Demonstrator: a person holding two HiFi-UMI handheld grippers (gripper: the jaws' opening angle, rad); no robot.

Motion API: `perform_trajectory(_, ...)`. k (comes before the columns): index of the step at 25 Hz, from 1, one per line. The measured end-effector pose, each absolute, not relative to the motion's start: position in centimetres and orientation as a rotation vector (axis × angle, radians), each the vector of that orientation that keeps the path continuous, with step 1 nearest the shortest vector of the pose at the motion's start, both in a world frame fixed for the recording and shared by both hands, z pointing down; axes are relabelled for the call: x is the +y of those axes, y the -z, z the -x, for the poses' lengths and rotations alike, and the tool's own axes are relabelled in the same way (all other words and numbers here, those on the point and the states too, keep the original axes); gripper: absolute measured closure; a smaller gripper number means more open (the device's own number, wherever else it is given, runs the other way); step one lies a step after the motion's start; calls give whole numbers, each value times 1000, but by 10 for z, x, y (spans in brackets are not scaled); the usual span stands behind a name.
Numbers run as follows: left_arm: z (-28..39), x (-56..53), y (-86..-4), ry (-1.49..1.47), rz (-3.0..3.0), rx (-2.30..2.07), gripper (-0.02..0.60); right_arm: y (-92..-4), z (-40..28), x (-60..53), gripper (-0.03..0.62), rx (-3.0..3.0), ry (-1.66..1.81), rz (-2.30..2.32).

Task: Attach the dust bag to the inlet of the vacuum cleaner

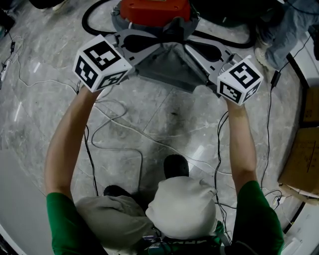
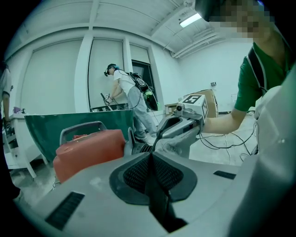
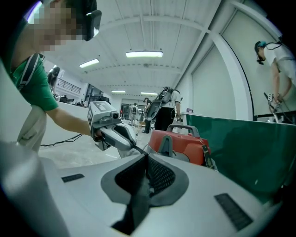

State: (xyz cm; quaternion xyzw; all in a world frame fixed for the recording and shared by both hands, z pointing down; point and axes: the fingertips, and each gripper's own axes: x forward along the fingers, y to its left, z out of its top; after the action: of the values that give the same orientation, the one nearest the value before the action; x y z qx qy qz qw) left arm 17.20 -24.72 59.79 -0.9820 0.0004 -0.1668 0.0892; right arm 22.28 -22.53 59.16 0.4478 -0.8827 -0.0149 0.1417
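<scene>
Both sets of fingers (image 2: 134, 173) (image 3: 159, 176) pinch the dust bag's (image 1: 169, 67) edge.

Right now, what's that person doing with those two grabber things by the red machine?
A person is holding a grey dust bag stretched between two hand-held grippers. The left gripper and the right gripper are each clamped on an edge of it. The bag hangs right in front of the red vacuum cleaner on the floor. Whether it's on the inlet yet, I can't tell.

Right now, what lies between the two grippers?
The grey dust bag, gripped by the left gripper and the right gripper; the head view shows it.
</scene>
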Motion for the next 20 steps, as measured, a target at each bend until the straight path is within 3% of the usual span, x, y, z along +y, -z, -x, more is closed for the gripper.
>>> perform_trajectory(20, -199, -282, -595, 495, 2859, 129, 549, -591, -255, -265, 565, -2605, -23, -1331)
